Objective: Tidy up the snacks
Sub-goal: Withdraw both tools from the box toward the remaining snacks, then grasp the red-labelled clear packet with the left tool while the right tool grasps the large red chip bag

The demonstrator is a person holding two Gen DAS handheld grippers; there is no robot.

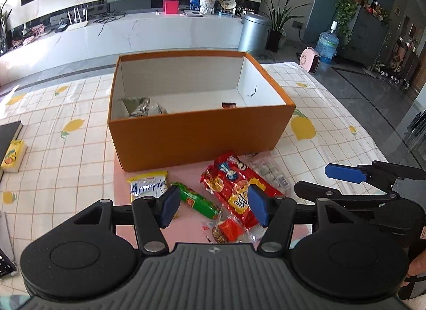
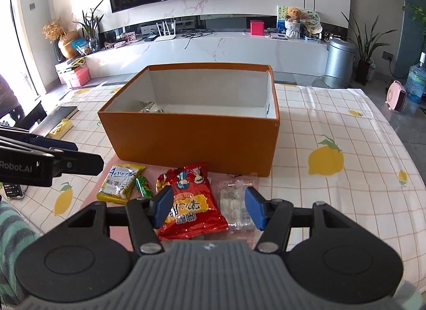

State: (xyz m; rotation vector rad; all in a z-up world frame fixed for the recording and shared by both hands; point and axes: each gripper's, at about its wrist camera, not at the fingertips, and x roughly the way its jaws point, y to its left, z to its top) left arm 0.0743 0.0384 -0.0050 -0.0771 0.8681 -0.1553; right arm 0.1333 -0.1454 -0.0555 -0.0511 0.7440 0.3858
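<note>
Left wrist view: left tool [image 1: 214, 207] open, empty, above the thin green wrapped snack bar [image 1: 198, 200].
Right wrist view: right tool [image 2: 207, 207] open, empty, over the large red foil snack bag [image 2: 190, 203].
Snacks: on the table, just before the open orange cardboard box [image 2: 191, 139].
Advice: pinch the bag's middle, lift clear of the box wall.

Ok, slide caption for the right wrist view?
Open right gripper over red snack bag, orange box behind.

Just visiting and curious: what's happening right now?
Left gripper, right gripper open, empty. Snacks, red bag among them, lie before orange box. Nothing blocking.
</note>
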